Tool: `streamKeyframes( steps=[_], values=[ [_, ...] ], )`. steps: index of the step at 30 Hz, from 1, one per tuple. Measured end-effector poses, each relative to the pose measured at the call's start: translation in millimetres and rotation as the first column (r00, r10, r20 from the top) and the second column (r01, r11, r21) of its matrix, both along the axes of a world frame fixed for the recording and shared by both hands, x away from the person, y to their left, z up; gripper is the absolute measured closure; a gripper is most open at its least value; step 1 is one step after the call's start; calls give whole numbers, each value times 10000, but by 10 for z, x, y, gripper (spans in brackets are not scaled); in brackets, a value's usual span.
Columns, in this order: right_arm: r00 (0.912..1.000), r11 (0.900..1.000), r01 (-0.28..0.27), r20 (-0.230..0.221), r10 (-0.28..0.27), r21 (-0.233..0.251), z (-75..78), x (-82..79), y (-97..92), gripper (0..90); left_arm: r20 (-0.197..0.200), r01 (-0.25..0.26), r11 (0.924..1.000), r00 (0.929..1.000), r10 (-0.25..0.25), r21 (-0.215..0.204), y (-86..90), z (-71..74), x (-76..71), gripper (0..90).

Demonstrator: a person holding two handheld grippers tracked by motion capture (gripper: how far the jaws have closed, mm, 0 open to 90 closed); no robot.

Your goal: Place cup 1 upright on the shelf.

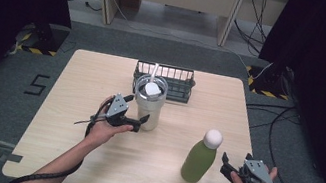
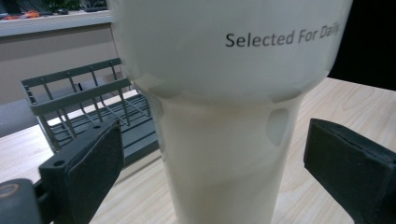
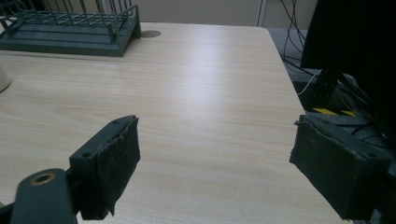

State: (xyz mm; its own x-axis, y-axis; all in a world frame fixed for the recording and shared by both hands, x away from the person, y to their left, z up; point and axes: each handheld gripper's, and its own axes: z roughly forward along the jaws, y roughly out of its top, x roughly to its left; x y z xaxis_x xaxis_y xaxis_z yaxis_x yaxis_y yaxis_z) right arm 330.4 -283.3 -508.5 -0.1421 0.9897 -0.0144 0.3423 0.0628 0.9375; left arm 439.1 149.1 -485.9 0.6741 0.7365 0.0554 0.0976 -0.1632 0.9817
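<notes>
In the high view, a white tumbler (image 1: 149,105) with a lid and a straw is seen standing on the table (image 1: 88,159), just in front of a dark wire basket (image 1: 178,81); the left gripper (image 1: 138,121) is placed at its lower part, and a green bottle (image 1: 200,157) with a white cap stands near the right gripper (image 1: 226,164). In the left gripper view, the words "Selected For Daily" are read on the tumbler (image 2: 224,116), which is found between the widely opened jaws, not touched by the pads. In the right gripper view, the jaws are held apart over bare table (image 3: 210,102), with nothing between them.
</notes>
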Motion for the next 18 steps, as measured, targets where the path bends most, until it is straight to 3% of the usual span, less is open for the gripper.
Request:
streamKeyframes(
  steps=[2, 3, 11, 13, 18],
  values=[
    [10000, 10000, -10, -15, 10, 31, -1, 3, 7, 151, -29, 54, 10000, 10000, -54, -28, -31, -9, 17, 48],
    [10000, 10000, -15, -8, 15, 18, -1, 4, 7, 151, 312, 148, 9992, 9994, -159, 363, -26, 1, 53, 48],
    [10000, 10000, 22, -45, -21, 54, -9, -3, 1, 151, 163, 66, 9997, 9998, -70, 224, -133, -59, 125, 55],
    [10000, 10000, 22, -73, -22, 42, -15, 2, 3, 151, 270, 91, 9994, 9996, -101, 348, -152, -54, 158, 54],
    [10000, 10000, 25, -86, -24, 27, -20, -1, 2, 152, 223, 51, 9998, 9997, -55, 172, -216, -30, 225, 57]
  ],
)
